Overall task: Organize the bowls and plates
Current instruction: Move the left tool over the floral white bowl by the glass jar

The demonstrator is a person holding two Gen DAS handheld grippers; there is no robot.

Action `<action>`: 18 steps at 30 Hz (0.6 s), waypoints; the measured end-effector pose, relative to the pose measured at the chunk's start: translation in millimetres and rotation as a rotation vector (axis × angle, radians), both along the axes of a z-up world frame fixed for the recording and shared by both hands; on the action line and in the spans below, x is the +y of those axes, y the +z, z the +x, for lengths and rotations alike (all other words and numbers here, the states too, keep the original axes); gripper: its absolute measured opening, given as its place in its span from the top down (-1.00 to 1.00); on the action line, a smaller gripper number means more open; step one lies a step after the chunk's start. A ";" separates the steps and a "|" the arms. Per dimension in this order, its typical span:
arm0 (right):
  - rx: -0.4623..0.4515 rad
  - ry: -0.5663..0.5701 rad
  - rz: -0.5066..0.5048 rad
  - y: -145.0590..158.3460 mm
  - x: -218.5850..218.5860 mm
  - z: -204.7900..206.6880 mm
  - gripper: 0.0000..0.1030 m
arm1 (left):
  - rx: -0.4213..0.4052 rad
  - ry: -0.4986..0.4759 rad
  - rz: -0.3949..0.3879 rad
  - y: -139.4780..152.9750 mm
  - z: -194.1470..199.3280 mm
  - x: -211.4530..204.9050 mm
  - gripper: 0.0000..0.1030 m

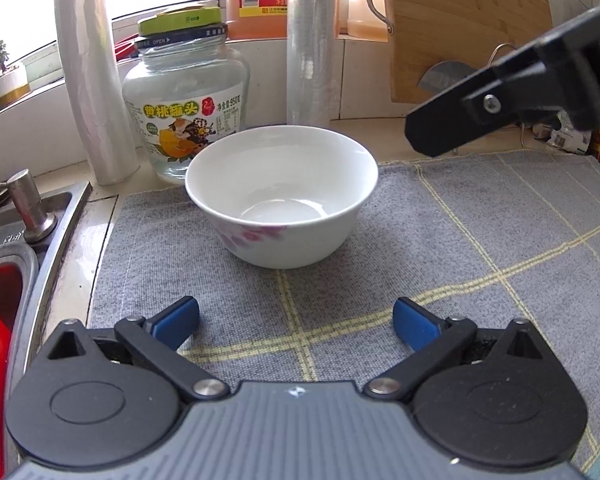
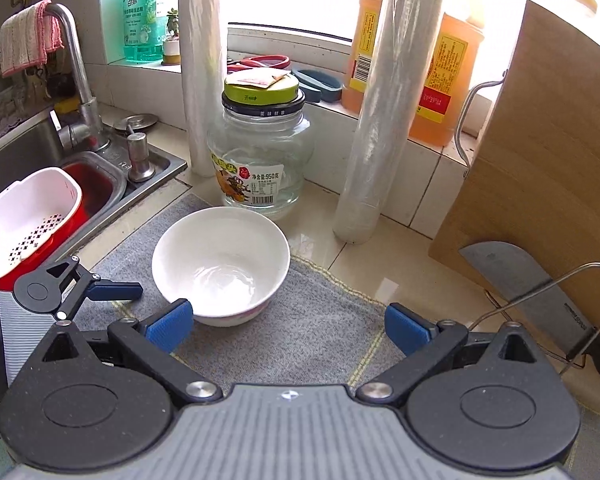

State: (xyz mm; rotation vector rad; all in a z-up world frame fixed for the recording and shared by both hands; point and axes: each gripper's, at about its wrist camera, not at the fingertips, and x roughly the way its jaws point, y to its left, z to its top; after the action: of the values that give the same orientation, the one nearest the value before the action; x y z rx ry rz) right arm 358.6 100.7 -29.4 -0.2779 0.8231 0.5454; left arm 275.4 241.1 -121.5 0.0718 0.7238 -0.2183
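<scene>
My left hand-held gripper [image 1: 296, 322] is spread wide, its blue pads [image 1: 176, 322] well apart and holding nothing; it hangs over the grey checked mat [image 1: 440, 248] that covers the surface. The white bowl [image 1: 282, 196], marked with a pink flower print low on its wall, stands upright and empty on the mat at 12 o'clock from this hand-held gripper, clear of both pads. Just behind the bowl at 11 o'clock stands a glass jar [image 1: 186, 120] with a green lid, and a roll of plastic film [image 1: 310, 40] stands upright at 12 o'clock beyond it. The sink edge [image 1: 56, 232] runs along 9 o'clock. My right hand-held gripper [image 2: 288, 326] is likewise fully spread and empty. In its view the bowl [image 2: 220, 264] lies at 11 o'clock, with the left pad [image 2: 170, 326] overlapping the near rim in the picture; I cannot tell whether they touch. The left hand-held gripper [image 2: 96, 290] shows at 9 o'clock, beside the bowl. A wooden cutting board [image 2: 548, 152] leans at 2 o'clock, with a cleaver blade [image 2: 520, 280] against its foot. A white colander [image 2: 32, 220] sits in the sink at 10 o'clock.
</scene>
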 end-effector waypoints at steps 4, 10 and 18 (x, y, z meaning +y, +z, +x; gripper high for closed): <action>0.021 0.021 0.032 -1.1 6.3 8.9 -1.00 | -0.044 0.007 -0.004 5.6 1.8 0.7 -0.98; 0.050 0.039 0.048 -7.7 19.6 25.3 -1.00 | -0.077 0.014 -0.002 10.0 13.9 0.2 -0.98; 0.095 0.054 0.093 -15.6 38.8 49.7 -0.99 | -0.120 0.019 -0.017 15.3 26.6 5.3 -0.97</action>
State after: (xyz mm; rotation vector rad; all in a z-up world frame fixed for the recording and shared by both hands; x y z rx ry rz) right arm 408.3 139.5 -45.0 -0.1901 0.8816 0.6501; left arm 302.0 246.5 -106.2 0.0614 0.6025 -0.2005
